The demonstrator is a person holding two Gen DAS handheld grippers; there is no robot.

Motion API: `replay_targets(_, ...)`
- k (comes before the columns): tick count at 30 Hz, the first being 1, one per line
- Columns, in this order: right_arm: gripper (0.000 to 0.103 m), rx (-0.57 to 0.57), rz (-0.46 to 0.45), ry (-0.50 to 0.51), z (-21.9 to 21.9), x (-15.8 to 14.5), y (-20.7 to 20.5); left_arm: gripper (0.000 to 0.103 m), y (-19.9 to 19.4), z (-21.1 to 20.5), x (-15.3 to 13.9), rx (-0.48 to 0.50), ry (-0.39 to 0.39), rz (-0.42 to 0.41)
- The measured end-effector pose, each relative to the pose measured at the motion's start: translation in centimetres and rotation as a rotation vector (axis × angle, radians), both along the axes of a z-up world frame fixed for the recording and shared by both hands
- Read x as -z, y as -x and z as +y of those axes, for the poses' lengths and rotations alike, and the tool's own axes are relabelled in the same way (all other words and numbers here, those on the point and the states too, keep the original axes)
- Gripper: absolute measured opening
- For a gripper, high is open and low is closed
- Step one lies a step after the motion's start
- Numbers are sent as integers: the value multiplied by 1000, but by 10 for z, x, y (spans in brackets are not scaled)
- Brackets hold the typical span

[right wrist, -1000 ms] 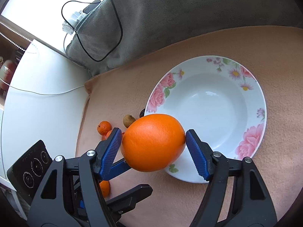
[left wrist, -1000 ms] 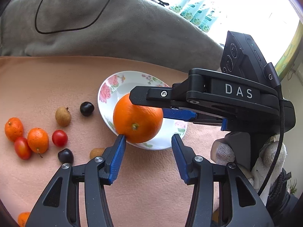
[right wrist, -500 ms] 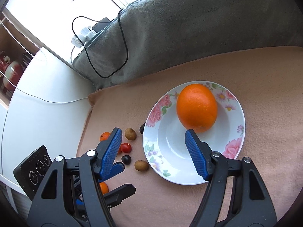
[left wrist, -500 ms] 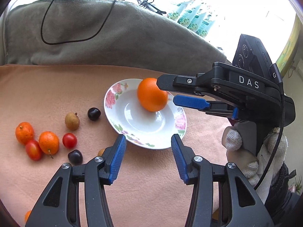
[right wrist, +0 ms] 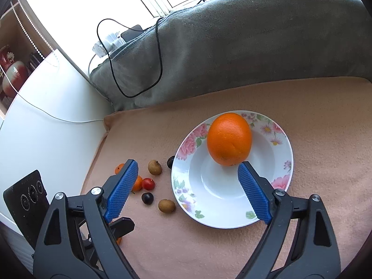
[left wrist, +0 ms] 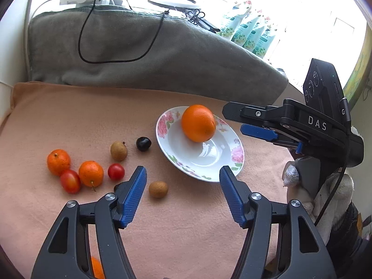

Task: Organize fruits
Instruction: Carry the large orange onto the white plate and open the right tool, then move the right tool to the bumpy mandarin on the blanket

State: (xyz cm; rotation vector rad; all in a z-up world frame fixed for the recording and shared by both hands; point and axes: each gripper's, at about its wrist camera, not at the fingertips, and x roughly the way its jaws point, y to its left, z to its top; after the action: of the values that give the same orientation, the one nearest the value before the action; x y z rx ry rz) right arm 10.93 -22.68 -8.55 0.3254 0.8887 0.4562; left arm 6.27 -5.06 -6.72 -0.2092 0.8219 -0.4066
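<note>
Orange (right wrist: pixel 229 139) rests in the floral plate (right wrist: pixel 282 186), frame centre; right gripper (right wrist: pixel 188 190) and left gripper (left wrist: pixel 182 193) both opening, empty; next pick should approach small fruit squarely.

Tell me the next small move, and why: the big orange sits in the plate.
Probably lower the left gripper, jaws opening and empty, onto the brown fruit just ahead; the orange lies released in the plate, small fruits remain on the cloth.
</note>
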Motion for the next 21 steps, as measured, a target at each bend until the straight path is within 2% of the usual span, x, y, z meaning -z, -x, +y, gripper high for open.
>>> replay_targets(11,90,-94,-35,31,25,-2,21,71,31,50,-6,-110,-26,-21)
replay_targets(21,90,-270,-10,33,76,8,45,71,70,92,13,-213,-50,34)
